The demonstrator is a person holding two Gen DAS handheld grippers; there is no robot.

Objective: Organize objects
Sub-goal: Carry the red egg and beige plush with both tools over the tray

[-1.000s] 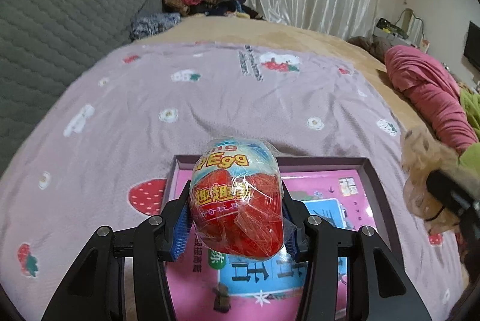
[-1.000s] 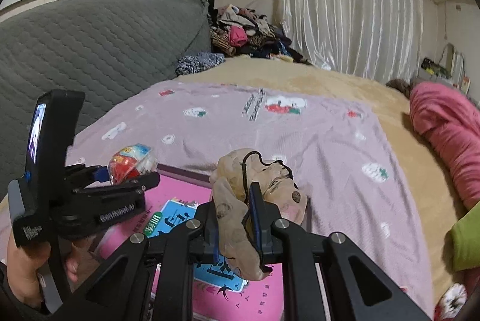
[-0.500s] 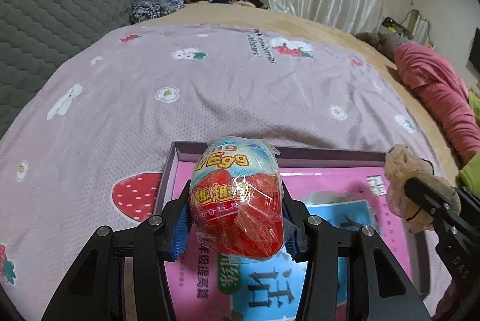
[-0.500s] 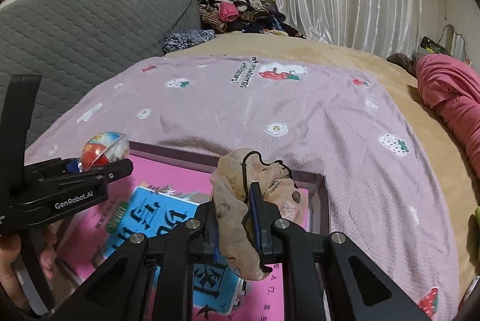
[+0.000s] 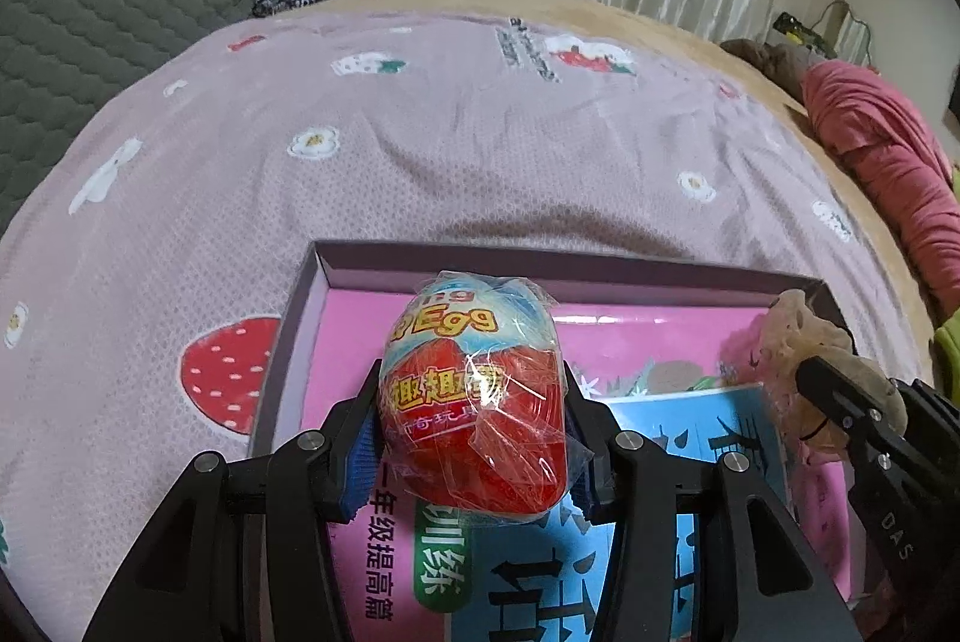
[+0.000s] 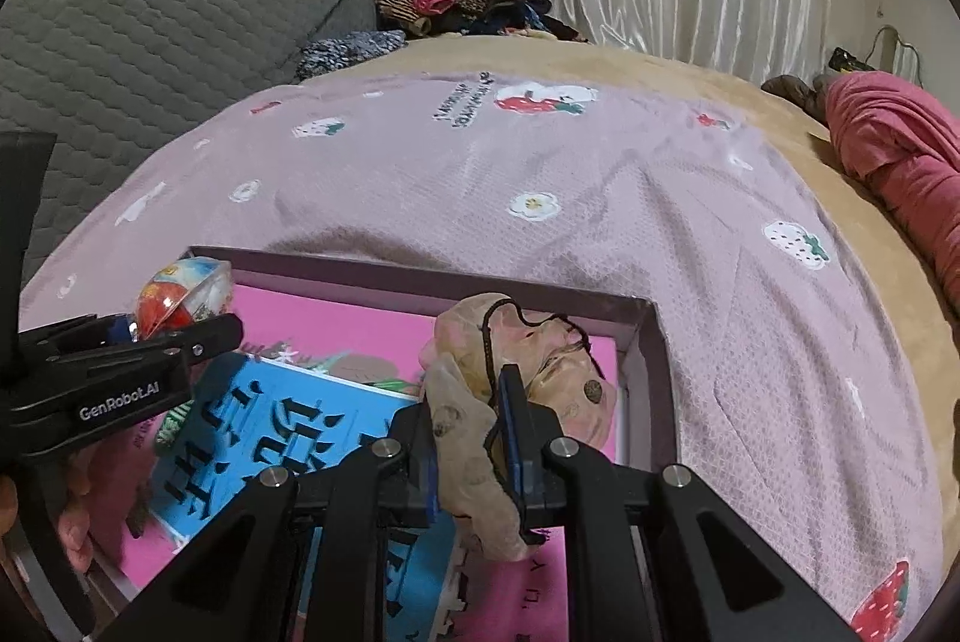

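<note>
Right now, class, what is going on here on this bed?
A person is tidying small things into a shallow box that lies on the strawberry-print bedspread. The left claw is shut on a wrapped toy egg, held above the pink and blue book lying in the box. The right claw is shut on a crumpled beige cloth pouch with a black cord, over the box's right end. Neither thing has been set down yet.
</note>
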